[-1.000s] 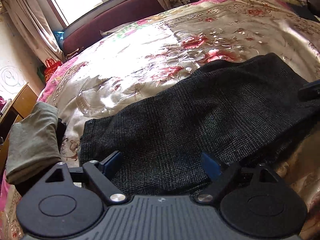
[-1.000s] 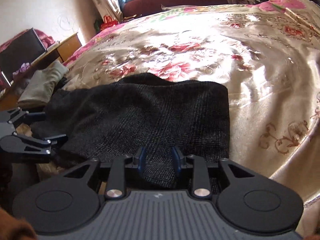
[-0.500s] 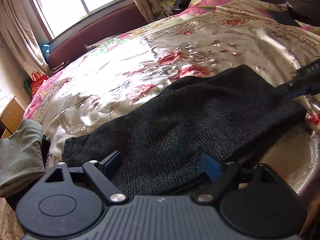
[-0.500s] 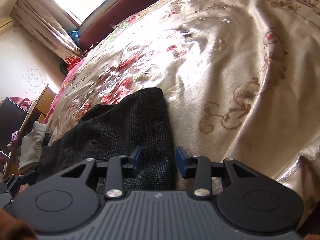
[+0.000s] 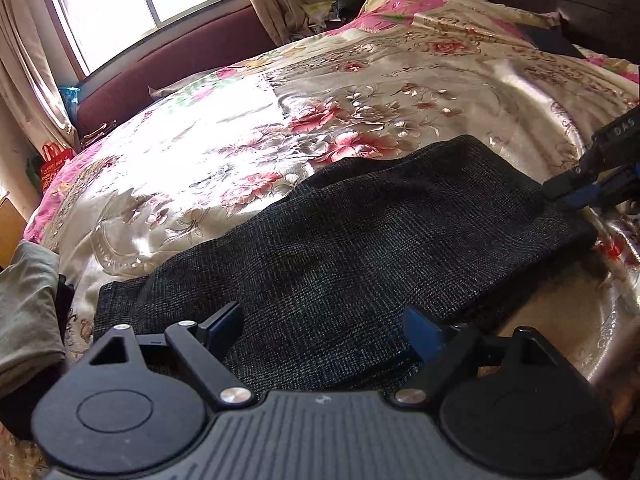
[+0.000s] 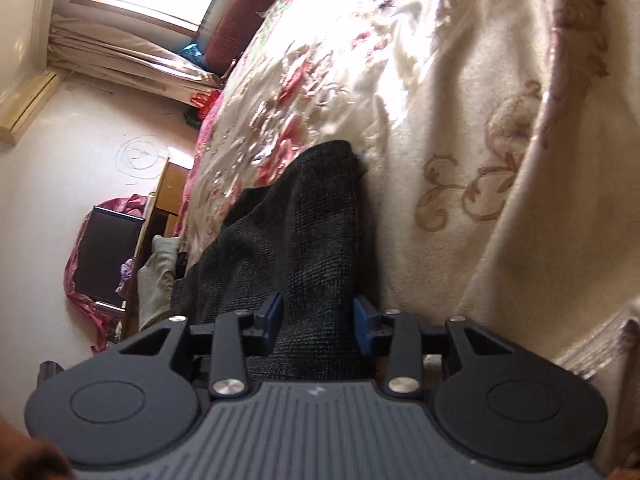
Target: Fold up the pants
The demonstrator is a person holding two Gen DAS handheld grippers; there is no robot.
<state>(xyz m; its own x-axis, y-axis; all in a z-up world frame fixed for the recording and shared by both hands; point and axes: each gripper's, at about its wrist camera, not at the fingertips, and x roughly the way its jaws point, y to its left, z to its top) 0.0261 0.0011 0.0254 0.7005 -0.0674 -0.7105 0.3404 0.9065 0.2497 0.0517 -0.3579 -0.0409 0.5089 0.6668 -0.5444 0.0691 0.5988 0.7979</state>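
Dark grey checked pants (image 5: 360, 248) lie folded lengthwise across the near edge of a floral satin bedspread (image 5: 248, 128). My left gripper (image 5: 324, 328) is open, its blue pads wide apart just above the near edge of the pants. My right gripper (image 6: 318, 318) is tilted sideways, its jaws partly open around the right end of the pants (image 6: 304, 248), fabric between the pads. It also shows in the left wrist view (image 5: 576, 196) at the pants' right end.
A folded olive-grey garment (image 5: 28, 304) lies at the bed's left edge, by a wooden nightstand (image 6: 168, 196). A dark red headboard (image 5: 176, 64) and window are at the back. A pillow (image 5: 400, 8) lies far right.
My right gripper has moved to the pants' right end, rolled sideways, and its jaws have widened. The left wrist view has shifted slightly; its gripper stays open.
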